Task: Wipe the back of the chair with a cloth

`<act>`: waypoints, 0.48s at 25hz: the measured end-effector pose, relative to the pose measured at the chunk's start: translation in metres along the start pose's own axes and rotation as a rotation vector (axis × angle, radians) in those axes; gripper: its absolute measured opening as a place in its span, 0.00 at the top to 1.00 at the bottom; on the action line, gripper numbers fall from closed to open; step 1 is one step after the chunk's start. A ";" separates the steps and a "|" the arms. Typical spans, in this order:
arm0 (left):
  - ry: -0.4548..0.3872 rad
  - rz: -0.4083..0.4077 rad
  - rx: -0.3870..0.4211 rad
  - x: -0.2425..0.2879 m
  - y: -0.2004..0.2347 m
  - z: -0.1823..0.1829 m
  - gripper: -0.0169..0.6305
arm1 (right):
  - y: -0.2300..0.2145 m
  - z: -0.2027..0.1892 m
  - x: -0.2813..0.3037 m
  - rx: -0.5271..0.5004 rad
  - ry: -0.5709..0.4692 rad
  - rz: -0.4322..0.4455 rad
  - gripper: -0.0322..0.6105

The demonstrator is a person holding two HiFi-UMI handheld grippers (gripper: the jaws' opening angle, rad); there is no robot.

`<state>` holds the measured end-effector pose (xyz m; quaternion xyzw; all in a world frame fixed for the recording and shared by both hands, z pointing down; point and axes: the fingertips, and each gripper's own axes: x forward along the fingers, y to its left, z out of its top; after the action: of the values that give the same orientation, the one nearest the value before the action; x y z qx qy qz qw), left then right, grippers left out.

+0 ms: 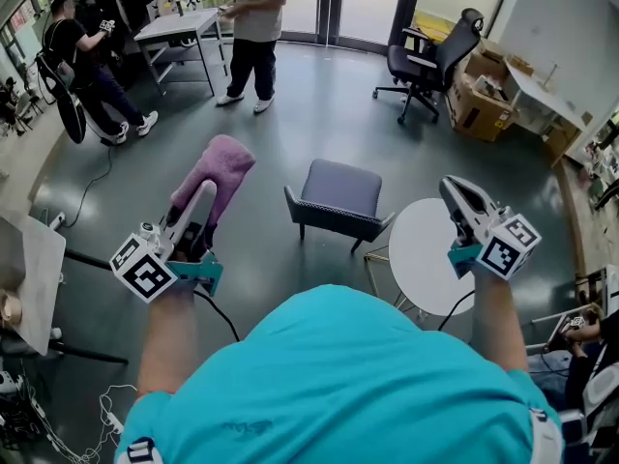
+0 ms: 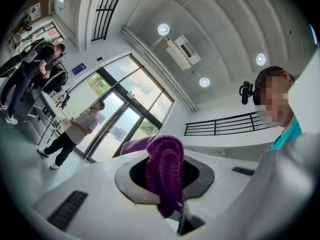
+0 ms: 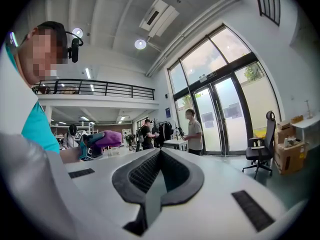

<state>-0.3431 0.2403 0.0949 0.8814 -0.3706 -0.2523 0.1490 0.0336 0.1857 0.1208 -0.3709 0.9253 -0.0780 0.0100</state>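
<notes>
Right now my left hand-held gripper is clamped on the purple cloth, which bunches out past its tips, and my right hand-held gripper has its jaws pressed together on nothing. Both are raised in front of me, well apart from the grey chair, which stands on the floor ahead, just beside the round white surface. I judge the wiping not yet begun. I need to bring the cloth down to the chair's back, which seems to be the dark upright panel on my near side. Then I should lay the bulging fold flat against it and sweep along with steady pressure. Only the head view shows the chair; both gripper views tilt up at ceiling and windows. The left gripper view alone shows the knit cloth running down between its jaws, and the right gripper view shows its jaws meeting with nothing between.
</notes>
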 end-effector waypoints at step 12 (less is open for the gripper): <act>0.060 0.016 -0.015 -0.036 0.056 0.026 0.88 | 0.030 0.001 0.093 -0.014 0.008 0.044 0.95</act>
<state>-0.4116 0.2263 0.1102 0.8844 -0.3710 -0.2273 0.1685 -0.0543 0.1423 0.1191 -0.3502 0.9338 -0.0729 0.0056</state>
